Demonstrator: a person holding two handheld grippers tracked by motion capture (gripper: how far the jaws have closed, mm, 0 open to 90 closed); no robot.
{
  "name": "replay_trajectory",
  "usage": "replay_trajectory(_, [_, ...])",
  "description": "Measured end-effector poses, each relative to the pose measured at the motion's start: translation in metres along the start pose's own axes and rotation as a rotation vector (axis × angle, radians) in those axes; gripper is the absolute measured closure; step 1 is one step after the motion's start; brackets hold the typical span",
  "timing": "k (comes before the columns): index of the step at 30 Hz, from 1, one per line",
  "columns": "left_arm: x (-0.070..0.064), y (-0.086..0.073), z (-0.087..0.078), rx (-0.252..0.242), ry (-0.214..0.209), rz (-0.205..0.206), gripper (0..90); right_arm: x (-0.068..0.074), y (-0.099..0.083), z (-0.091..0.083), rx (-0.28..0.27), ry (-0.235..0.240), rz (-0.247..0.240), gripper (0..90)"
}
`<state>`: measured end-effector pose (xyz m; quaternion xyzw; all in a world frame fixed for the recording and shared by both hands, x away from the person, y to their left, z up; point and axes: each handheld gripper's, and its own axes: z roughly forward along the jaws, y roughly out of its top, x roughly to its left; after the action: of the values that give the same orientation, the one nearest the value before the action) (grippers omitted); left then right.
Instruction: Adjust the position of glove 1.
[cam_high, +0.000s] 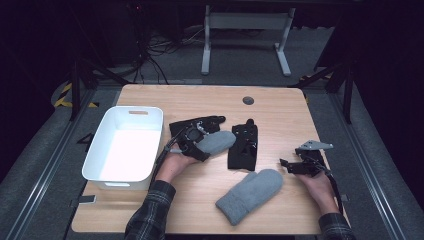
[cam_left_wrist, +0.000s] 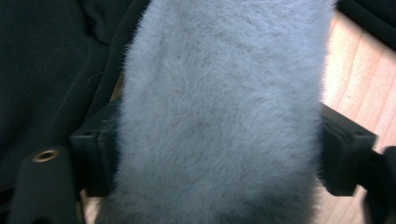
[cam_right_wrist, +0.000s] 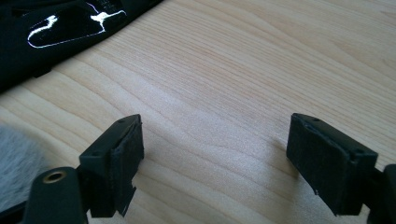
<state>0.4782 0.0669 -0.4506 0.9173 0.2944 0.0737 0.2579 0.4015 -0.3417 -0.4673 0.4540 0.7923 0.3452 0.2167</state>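
Observation:
Two fluffy grey mittens and two black gloves lie on the wooden table (cam_high: 280, 107). One grey mitten (cam_high: 219, 141) (cam_left_wrist: 219, 93) lies between the wide-apart jaws of my left gripper (cam_high: 202, 142) (cam_left_wrist: 219, 154), which is open around it. It rests partly on a black glove (cam_high: 200, 123) (cam_left_wrist: 46, 56). The other black glove (cam_high: 243, 145) (cam_right_wrist: 70, 28) lies mid-table. The second grey mitten (cam_high: 250, 195) (cam_right_wrist: 14, 158) lies near the front edge. My right gripper (cam_high: 292, 162) (cam_right_wrist: 215, 158) stands open just to its right, low over bare wood, holding nothing.
A white plastic bin (cam_high: 95, 165) stands on the table's left side, close to my left hand. A round black grommet (cam_high: 248, 100) sits near the far edge. Behind the table are a desk frame (cam_high: 245, 30) and cables on the floor.

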Motion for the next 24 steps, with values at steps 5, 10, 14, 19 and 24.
replay_trajectory(5, [-0.002, -0.001, -0.005, -0.008, -0.017, 0.0, 45.7, 0.0, 0.0, 0.0, 0.0, 0.0, -0.001, 19.4])
replay_trajectory(10, [-0.003, 0.001, -0.013, -0.009, -0.03, -0.052, 64.3, 0.0, 0.0, 0.0, 0.0, -0.001, -0.001, 19.4])
replay_trajectory(14, [-0.004, 0.001, -0.021, -0.014, -0.04, -0.091, 66.5, 0.0, 0.0, 0.0, -0.001, 0.0, -0.001, 19.4])
replay_trajectory(19, [-0.006, 0.002, -0.031, -0.039, -0.063, -0.122, 66.6, 0.0, 0.0, 0.0, -0.001, -0.001, -0.001, 19.4])
replay_trajectory(24, [-0.017, 0.006, -0.049, -0.075, -0.102, -0.163, 66.6, 0.0, 0.0, 0.0, 0.0, -0.001, -0.001, 19.5])
